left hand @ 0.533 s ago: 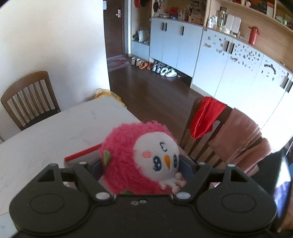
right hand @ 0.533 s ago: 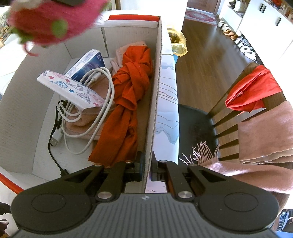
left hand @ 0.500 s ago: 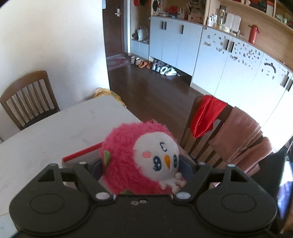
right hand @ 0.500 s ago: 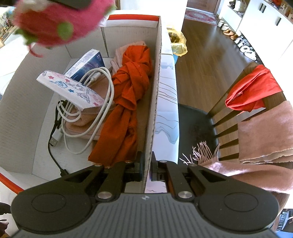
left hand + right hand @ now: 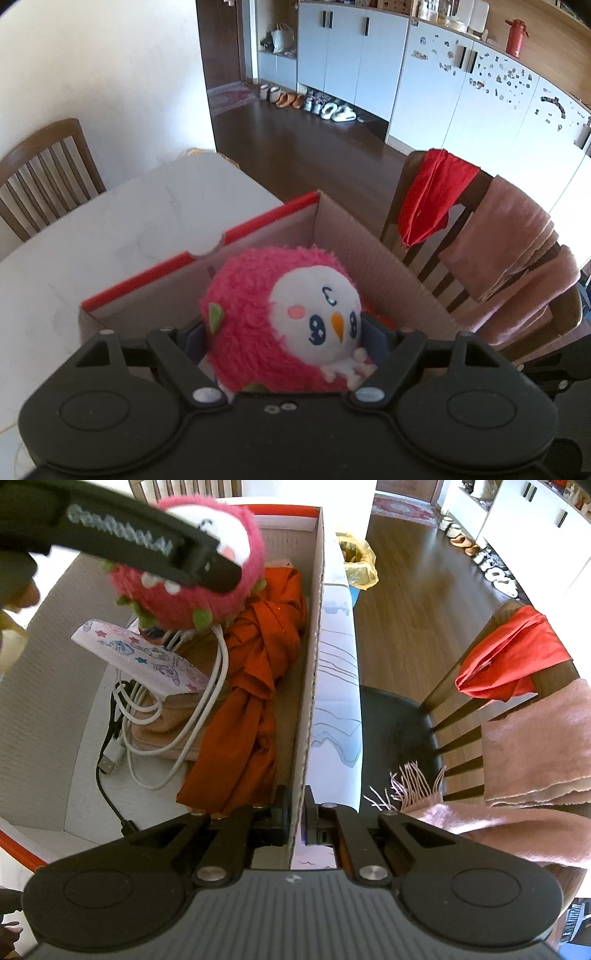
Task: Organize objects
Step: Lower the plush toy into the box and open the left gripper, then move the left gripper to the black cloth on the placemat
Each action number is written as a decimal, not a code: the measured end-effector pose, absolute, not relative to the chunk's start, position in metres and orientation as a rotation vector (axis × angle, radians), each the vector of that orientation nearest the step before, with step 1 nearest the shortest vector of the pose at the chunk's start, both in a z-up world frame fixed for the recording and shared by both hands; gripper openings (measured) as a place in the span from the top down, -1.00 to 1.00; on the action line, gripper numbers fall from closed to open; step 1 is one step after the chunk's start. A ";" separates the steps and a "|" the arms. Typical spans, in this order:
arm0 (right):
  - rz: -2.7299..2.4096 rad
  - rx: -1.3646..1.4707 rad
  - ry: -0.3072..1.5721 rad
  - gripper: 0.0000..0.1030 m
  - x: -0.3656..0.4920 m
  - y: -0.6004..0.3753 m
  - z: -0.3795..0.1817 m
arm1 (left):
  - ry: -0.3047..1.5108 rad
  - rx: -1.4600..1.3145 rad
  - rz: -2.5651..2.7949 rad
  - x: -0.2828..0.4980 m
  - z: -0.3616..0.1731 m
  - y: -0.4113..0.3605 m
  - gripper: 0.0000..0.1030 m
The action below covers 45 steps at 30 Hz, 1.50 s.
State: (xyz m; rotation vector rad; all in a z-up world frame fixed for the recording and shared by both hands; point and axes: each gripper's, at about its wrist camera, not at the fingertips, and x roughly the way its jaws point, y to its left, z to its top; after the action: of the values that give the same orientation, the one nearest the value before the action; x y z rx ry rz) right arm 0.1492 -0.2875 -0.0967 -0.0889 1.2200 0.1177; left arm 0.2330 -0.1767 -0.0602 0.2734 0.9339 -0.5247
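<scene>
My left gripper (image 5: pixel 284 332) is shut on a fluffy pink plush bird (image 5: pixel 280 317) with a white face and holds it inside the open cardboard box (image 5: pixel 369 240), above its contents. The plush (image 5: pixel 221 594) and the left gripper (image 5: pixel 207 566) also show in the right wrist view, over the far part of the box. My right gripper (image 5: pixel 295 812) is shut on the box's right wall (image 5: pixel 314 646). In the box lie an orange-red cloth (image 5: pixel 255 686), white cables (image 5: pixel 207 705), a star-print pouch (image 5: pixel 147 657) and a black USB cable (image 5: pixel 107 775).
The box stands on a white table (image 5: pixel 122 229) near its right edge. A wooden chair (image 5: pixel 461 701) with red and pink cloths (image 5: pixel 517 657) stands beside the table. Another wooden chair (image 5: pixel 44 173) is at the table's far left. A yellow bag (image 5: pixel 358 561) lies on the floor.
My left gripper has carried the plush bird down and forward, from above the box's far corner to within its walls. The right gripper has kept its hold on the wall.
</scene>
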 end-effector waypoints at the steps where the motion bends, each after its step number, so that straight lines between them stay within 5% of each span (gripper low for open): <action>1: 0.118 -0.088 1.221 0.88 0.149 -0.287 -0.097 | 0.943 0.268 -0.526 0.234 -0.063 -0.176 -0.56; 24: 0.118 -0.081 1.222 0.88 0.150 -0.289 -0.096 | 0.966 0.261 -0.527 0.232 -0.060 -0.169 -0.80; 45: 0.122 -0.093 1.216 0.88 0.146 -0.289 -0.095 | 0.807 0.103 -0.401 0.182 0.020 -0.086 -0.80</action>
State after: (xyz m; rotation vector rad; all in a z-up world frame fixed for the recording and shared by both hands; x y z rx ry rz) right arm 0.1457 -0.2885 -0.0952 -0.0929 1.2164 0.1225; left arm 0.1821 -0.0864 0.0204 0.1034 0.8071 -0.4013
